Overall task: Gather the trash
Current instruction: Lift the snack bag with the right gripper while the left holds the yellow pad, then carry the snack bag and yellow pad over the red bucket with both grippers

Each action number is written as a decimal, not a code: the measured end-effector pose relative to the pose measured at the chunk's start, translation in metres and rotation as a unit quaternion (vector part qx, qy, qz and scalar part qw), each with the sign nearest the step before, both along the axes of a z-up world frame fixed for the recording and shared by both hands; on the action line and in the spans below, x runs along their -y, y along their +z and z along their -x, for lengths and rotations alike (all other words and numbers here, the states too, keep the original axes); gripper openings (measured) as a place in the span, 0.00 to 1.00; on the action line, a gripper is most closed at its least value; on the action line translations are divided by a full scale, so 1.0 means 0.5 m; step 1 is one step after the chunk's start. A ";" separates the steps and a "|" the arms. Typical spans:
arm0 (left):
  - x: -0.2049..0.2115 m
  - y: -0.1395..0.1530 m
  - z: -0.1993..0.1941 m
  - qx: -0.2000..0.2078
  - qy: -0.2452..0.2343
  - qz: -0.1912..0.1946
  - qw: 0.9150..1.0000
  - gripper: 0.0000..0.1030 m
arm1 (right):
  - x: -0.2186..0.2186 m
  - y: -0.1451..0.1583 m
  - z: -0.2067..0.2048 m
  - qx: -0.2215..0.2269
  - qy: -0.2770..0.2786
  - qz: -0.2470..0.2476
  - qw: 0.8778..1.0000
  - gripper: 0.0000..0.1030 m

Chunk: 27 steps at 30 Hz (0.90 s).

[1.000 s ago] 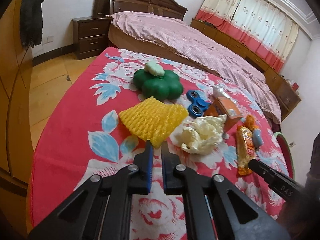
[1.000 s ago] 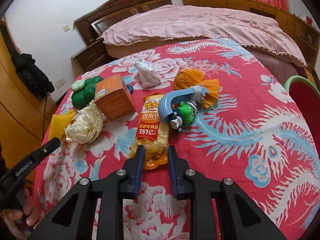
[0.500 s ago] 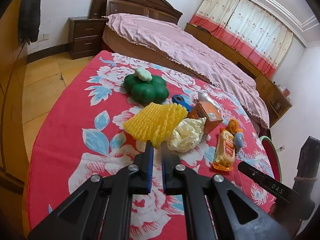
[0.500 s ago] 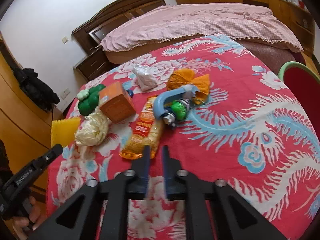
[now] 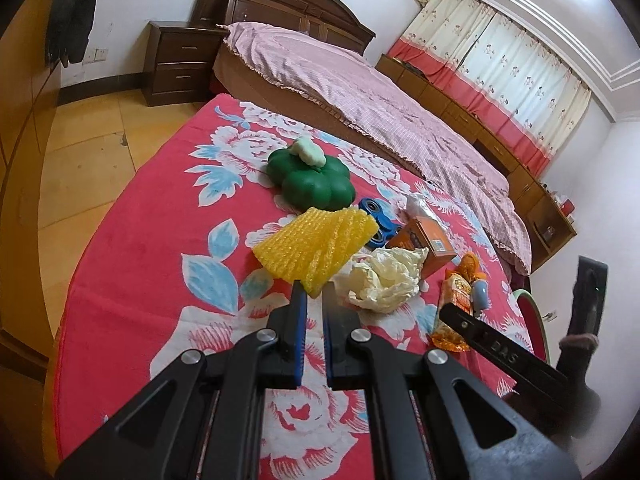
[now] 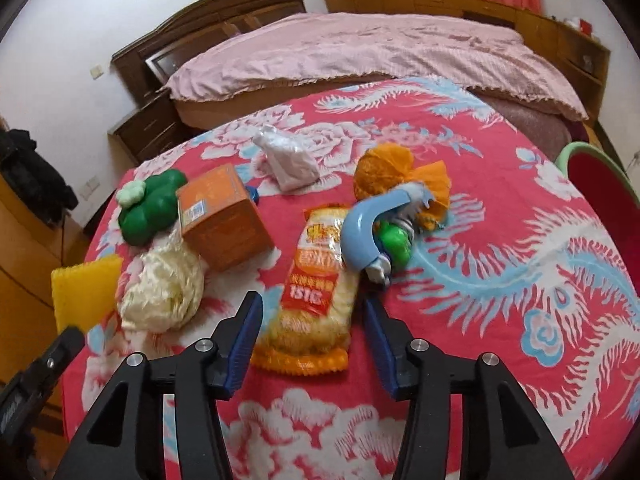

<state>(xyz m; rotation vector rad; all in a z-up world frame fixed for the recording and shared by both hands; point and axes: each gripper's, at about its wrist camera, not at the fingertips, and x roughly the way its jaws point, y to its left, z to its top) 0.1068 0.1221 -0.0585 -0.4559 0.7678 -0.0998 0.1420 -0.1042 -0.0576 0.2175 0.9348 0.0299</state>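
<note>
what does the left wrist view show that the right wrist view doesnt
Only the left wrist view shows the blue fidget spinner behind the yellow foam net, and the shut left tool just short of that net.

Only the right wrist view shows the whole green toy with its curved blue handle, the orange mesh bag beyond it, and the right tool, jaws opening, either side of the snack packet's near end.

Both show the yellow foam net, crumpled cream plastic bag, orange cardboard box, green flower-shaped container and orange snack packet.
</note>
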 end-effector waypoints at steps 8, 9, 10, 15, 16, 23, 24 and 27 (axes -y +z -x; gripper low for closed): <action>0.012 0.000 0.006 -0.001 -0.008 0.004 1.000 0.05 | -0.012 -0.005 -0.006 0.005 0.015 0.046 0.999 0.39; 0.014 0.002 0.007 0.000 -0.009 0.004 1.000 0.05 | -0.009 -0.004 -0.004 0.004 0.016 0.042 0.999 0.37; 0.017 0.004 0.008 0.001 -0.010 0.003 1.000 0.05 | -0.004 -0.004 -0.001 0.001 0.018 0.033 0.999 0.37; 0.031 0.016 0.014 0.006 -0.018 0.001 1.000 0.05 | 0.008 0.011 0.027 0.006 0.044 0.004 0.999 0.37; 0.033 0.018 0.015 0.007 -0.019 0.001 1.000 0.05 | 0.009 0.017 0.035 0.008 0.049 -0.001 0.999 0.37; 0.057 0.038 0.024 0.012 -0.034 0.001 0.999 0.05 | 0.025 0.050 0.090 0.020 0.076 -0.038 0.996 0.37; 0.062 0.041 0.025 0.013 -0.037 0.001 0.999 0.05 | 0.030 0.054 0.097 0.022 0.077 -0.041 0.996 0.37; 0.079 0.048 0.028 0.014 -0.045 -0.001 0.999 0.05 | 0.042 0.066 0.118 0.025 0.089 -0.052 0.994 0.37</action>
